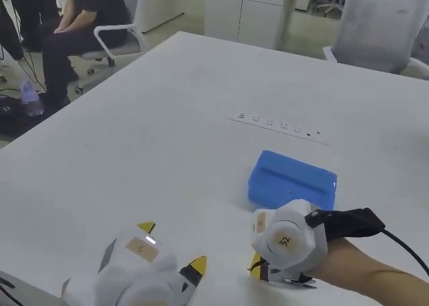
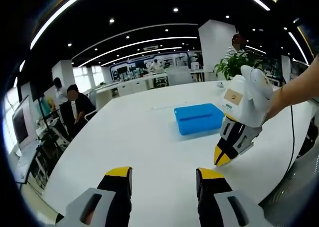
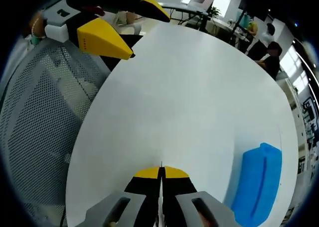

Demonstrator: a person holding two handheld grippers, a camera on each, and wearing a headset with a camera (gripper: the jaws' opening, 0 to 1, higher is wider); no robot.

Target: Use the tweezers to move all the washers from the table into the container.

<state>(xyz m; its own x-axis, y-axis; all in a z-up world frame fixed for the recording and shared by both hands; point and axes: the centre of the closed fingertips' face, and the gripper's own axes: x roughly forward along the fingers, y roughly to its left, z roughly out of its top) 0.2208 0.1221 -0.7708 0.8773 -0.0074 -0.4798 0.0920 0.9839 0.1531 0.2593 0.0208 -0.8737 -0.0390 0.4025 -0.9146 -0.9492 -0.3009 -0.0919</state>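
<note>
The blue container [image 1: 291, 180] lies on the white table [image 1: 167, 138], lid side up, just beyond my right gripper [image 1: 256, 264]. That gripper points down and to the left near the table's front edge, its yellow-tipped jaws pressed together. In its own view the right gripper [image 3: 161, 172] is shut, with only a thin seam between the tips, and the blue container [image 3: 256, 184] lies to the lower right. My left gripper [image 1: 171, 247] hovers at the near left, jaws wide apart. Its own view shows the left gripper [image 2: 164, 174] open and empty, with the right gripper [image 2: 222, 157] and the container [image 2: 198, 118] ahead.
A strip of flush power sockets [image 1: 278, 127] lies in the table behind the container. A person sits on a chair [image 1: 80, 24] at the far left, and a grey mesh chair [image 1: 382, 24] stands at the far right. A cable [image 1: 402, 249] trails from the right gripper.
</note>
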